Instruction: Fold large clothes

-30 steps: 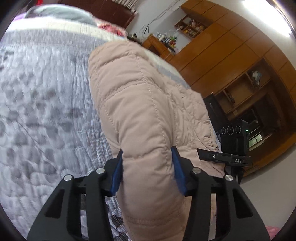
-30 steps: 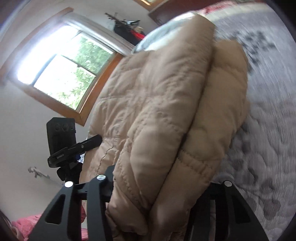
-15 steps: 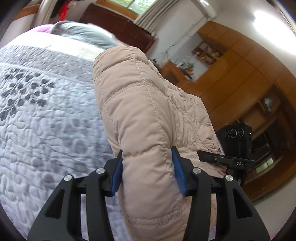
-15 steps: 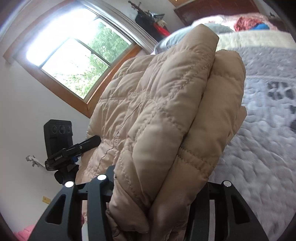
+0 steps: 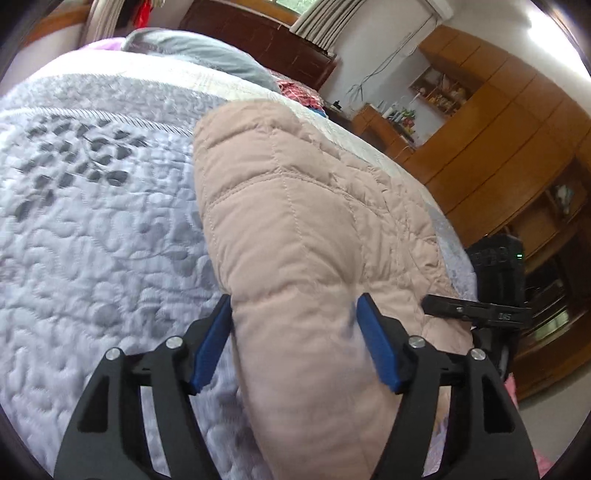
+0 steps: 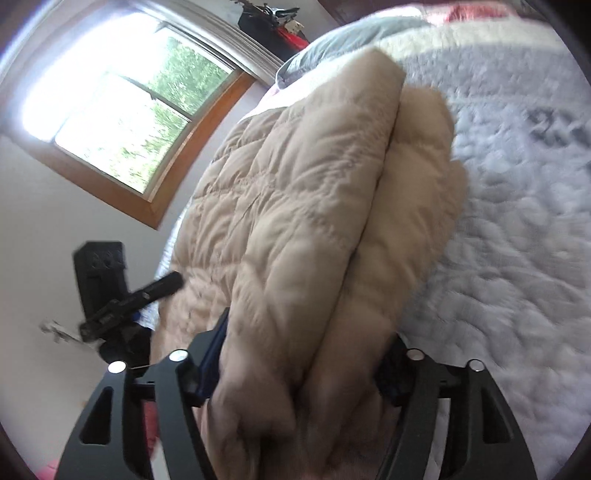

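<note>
Left wrist view: a bed under a pale grey quilted bedspread [image 5: 92,229] with darker leaf patterning, a grey pillow [image 5: 199,55] near a dark wooden headboard [image 5: 258,33], curtains above, orange-brown wooden cabinets [image 5: 498,129] with open shelves to the right, a small cluttered desk [image 5: 384,125] beside them. Black device on a tripod-like mount [image 5: 495,280] at the bed's right edge, showing a green light. Beige quilted jacket [image 5: 295,229] folded into a thick bundle on the bedspread, running away from the camera and filling the gap of the left gripper [image 5: 295,339]. Blue pads [image 5: 212,339] on either side of the bundle, the right one slightly blurred and seemingly just off the fabric; whether clamping or loosened, cannot tell. Puffy, matte cloth with stitched rectangular panels, rounded at the fold. Right wrist view: bright window [image 6: 122,122] in an orange wooden frame with greenery outside, white wall, dark items heaped at the top, the same grey bedspread [image 6: 517,240] to the right, blurred. Another black device on a mount [image 6: 107,288] to the left. Jacket [image 6: 314,221] doubled into two thick layers with a seam-like crease between, lying over the bed edge and squeezed between the black arms of the right gripper [image 6: 299,365], gripped on the folded layers; one blue pad [image 6: 212,358] visible at left, the other hidden by fabric.
</note>
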### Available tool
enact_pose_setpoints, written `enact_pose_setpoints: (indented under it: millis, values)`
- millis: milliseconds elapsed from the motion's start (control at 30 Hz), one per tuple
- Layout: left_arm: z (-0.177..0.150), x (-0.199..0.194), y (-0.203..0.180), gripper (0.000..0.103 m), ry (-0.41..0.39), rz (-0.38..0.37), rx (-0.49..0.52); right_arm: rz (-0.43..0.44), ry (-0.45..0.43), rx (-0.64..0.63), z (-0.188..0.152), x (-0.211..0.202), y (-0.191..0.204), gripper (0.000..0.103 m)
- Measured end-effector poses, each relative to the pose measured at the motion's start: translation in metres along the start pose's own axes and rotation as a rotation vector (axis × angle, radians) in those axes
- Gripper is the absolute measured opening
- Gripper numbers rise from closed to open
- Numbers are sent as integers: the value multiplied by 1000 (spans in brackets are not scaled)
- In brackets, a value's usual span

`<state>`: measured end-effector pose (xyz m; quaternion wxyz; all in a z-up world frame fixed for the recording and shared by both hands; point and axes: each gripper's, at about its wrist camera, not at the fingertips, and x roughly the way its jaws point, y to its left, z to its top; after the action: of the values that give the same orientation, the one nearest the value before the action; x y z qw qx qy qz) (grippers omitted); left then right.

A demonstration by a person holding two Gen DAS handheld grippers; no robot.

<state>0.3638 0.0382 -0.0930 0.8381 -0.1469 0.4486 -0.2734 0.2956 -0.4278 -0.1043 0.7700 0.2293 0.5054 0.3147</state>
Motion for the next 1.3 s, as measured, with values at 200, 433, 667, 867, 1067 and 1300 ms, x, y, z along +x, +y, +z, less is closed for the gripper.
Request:
enact_pose_setpoints:
  millis: [200, 433, 667, 867, 1067, 1300]
  values:
    - [-36, -43, -22, 72, -36, 41, 69, -56, -31, -32, -29, -39, 11, 73]
    - [-69, -41, -25, 73, -20, 142, 122, -127, -48, -50, -70, -47, 14, 72]
    - [-78, -31, -16, 75, 10, 144, 80, -142, -20, 26, -82, -23, -4, 72]
    - [-84, -61, -44, 83, -46, 260, 138, -299, -102, -55, -101, -58, 31, 79]
    - [-96, -86, -66, 90, -90, 343, 124, -464, -167, -108, -125, -75, 64, 98]
    - [-112, -111, -85, 92, -114, 402, 140, -539, -195, -118, -145, -78, 103, 99]
